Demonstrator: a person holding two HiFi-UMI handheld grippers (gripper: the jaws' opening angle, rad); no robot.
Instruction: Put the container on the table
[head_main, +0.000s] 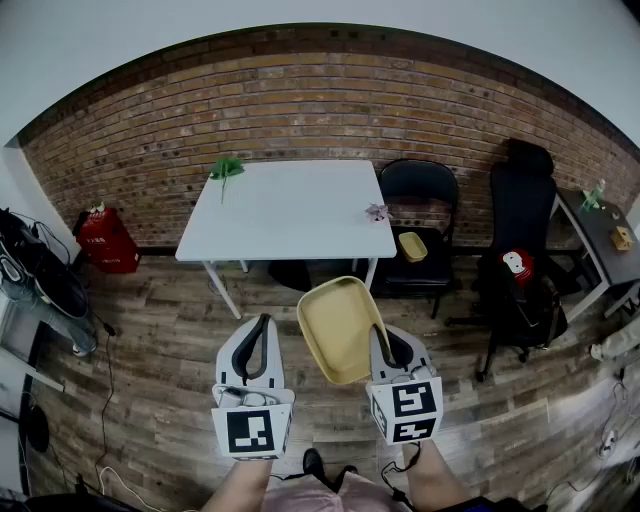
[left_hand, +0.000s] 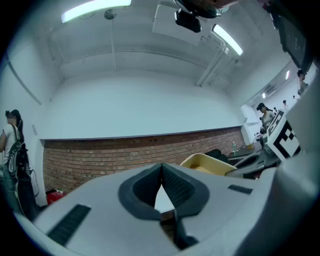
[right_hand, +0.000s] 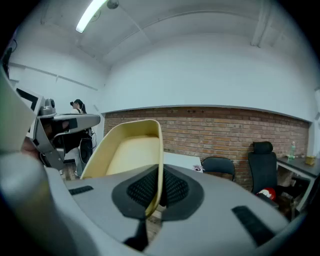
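Note:
A pale yellow container (head_main: 341, 327), a shallow tray with rounded corners, hangs tilted above the wooden floor in front of the white table (head_main: 285, 205). My right gripper (head_main: 381, 336) is shut on the container's right rim. In the right gripper view the rim (right_hand: 159, 165) is pinched between the black pads, and the container (right_hand: 128, 150) rises to the left. My left gripper (head_main: 263, 325) is beside it on the left, shut and empty, and apart from the container. In the left gripper view its pads (left_hand: 170, 184) meet, and the container (left_hand: 206, 162) shows to the right.
On the table are a green sprig (head_main: 226, 168) at its far left corner and a small pink thing (head_main: 377, 211) near its right edge. To its right stand a black chair with a small yellow tray (head_main: 412, 246), an office chair (head_main: 520, 225) and a dark desk (head_main: 606, 238). A red bag (head_main: 105, 240) is at the left.

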